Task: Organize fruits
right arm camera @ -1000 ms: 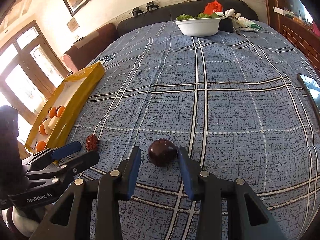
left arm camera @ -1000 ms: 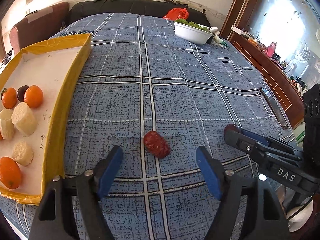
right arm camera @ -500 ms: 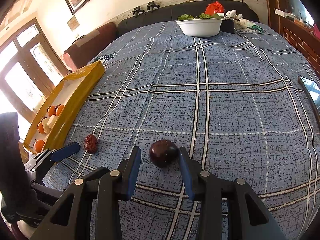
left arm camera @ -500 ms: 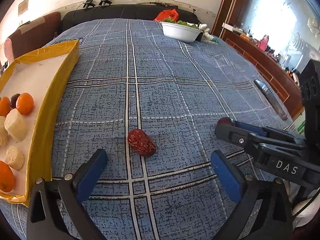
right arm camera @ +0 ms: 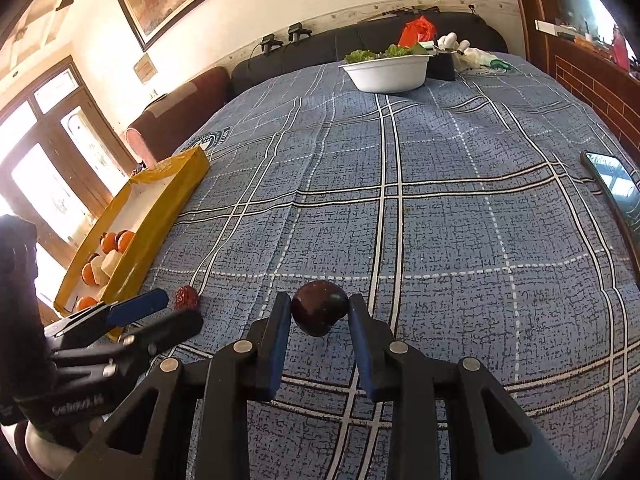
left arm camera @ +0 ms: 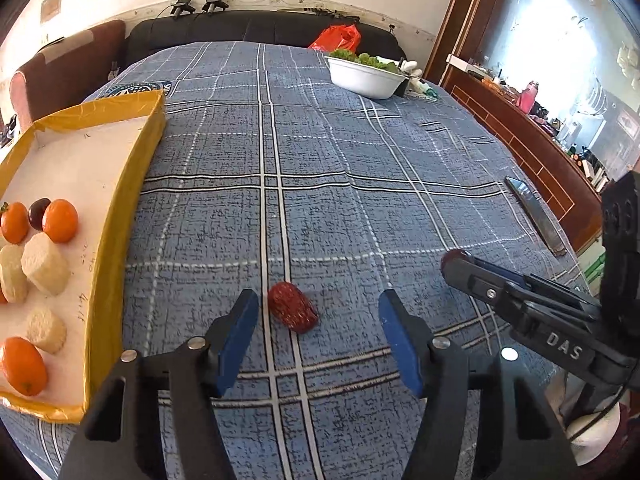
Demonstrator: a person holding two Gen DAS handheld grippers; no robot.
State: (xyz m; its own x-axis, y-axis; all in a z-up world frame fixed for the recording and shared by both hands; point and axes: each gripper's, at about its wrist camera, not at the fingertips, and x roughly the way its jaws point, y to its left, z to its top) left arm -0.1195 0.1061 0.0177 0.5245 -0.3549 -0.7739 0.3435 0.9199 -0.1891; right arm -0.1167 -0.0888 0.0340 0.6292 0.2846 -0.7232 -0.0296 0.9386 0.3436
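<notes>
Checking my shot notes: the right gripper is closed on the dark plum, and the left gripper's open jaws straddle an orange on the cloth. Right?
Not quite. The left gripper straddles a red date, not an orange; the left wrist view shows it. The oranges lie in the yellow tray. The right gripper is indeed closed on the dark plum.

The blue checked cloth [left arm camera: 360,168] lies bare across its middle. The yellow tray [left arm camera: 120,216] lines its left edge, a white bowl [left arm camera: 366,76] sits at the far edge, and a phone [right arm camera: 614,184] lies along the right edge
</notes>
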